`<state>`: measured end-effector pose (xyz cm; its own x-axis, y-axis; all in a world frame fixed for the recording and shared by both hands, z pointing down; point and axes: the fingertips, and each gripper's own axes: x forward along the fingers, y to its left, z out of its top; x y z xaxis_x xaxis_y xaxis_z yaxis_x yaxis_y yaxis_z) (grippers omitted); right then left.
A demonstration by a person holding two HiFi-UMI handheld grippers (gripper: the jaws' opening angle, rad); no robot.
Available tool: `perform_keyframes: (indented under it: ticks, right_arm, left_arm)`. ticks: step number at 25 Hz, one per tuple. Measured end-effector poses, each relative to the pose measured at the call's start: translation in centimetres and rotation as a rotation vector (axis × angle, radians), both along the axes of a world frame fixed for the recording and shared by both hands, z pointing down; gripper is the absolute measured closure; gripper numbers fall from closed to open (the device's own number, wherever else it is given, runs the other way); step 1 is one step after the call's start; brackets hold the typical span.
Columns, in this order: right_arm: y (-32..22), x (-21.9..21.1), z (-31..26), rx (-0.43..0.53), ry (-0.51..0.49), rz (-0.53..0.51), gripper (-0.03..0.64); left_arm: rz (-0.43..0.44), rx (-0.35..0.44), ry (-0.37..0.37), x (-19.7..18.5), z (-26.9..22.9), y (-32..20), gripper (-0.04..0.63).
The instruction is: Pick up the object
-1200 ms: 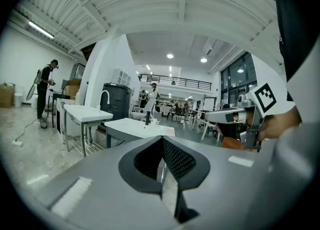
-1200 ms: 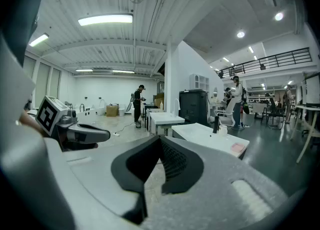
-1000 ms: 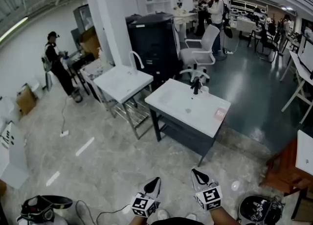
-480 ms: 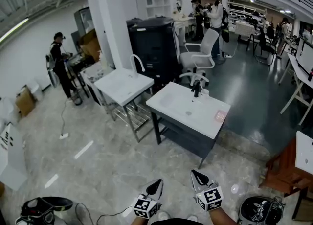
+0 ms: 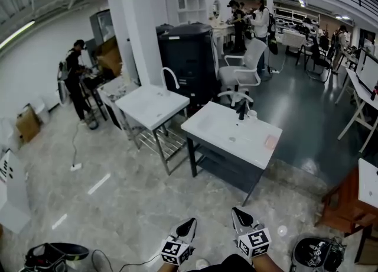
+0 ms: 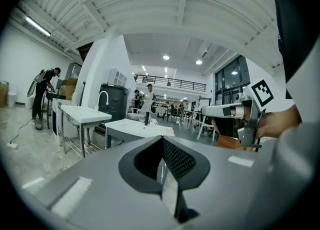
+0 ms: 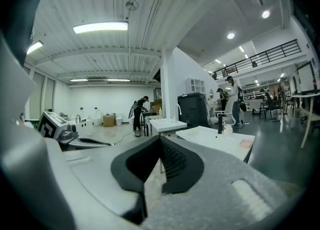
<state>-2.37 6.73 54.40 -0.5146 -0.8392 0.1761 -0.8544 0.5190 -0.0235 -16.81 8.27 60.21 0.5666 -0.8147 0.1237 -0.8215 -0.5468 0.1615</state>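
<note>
Left claw [image 5: 186, 225]: jaws were together with nothing between them; it was held low, near the person's body.
Right claw [image 5: 238, 214]: jaws were likewise together and empty; it sat just beside the left one.
Object: probably the flat pink item [image 5: 271, 141]; it lay on the sink counter [image 5: 224, 124], near the right front corner; it was too small to say what it was.
Gap: both claws were well apart from the counter; bare floor [image 5: 147, 200] lay between.
Step in hand: judged to be the approach; nothing was grasped yet.
Doing it well: the person would need to walk up to the corner where the item lay; the right claw was the nearer one and would have to open before coming down; a flat thing offers little height, so the jaws should straddle it low, close to the counter top, and close on its edges.
Hazards: the faucet [image 5: 241, 110] and cup [image 5: 253, 113] stood at the back edge, apart from the pink item; a reach from the front looked clear of both.
</note>
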Motion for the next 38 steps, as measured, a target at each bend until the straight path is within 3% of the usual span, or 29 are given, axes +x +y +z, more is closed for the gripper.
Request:
perform_keyframes:
  ticks: [13,38]
  right_arm:
    - [-4.5,1.5,0.7,-0.011,-0.013,0.003,0.614]
    - [-19.1,10.2,-0.1,0.038,-0.023,-0.108,0.614]
  left_arm:
    - [0.009,-0.026,-0.004,1.2,1.0,-4.6,0.577]
    - [-0.031,0.020,-0.036,10.5,-1.1,-19.9,0.577]
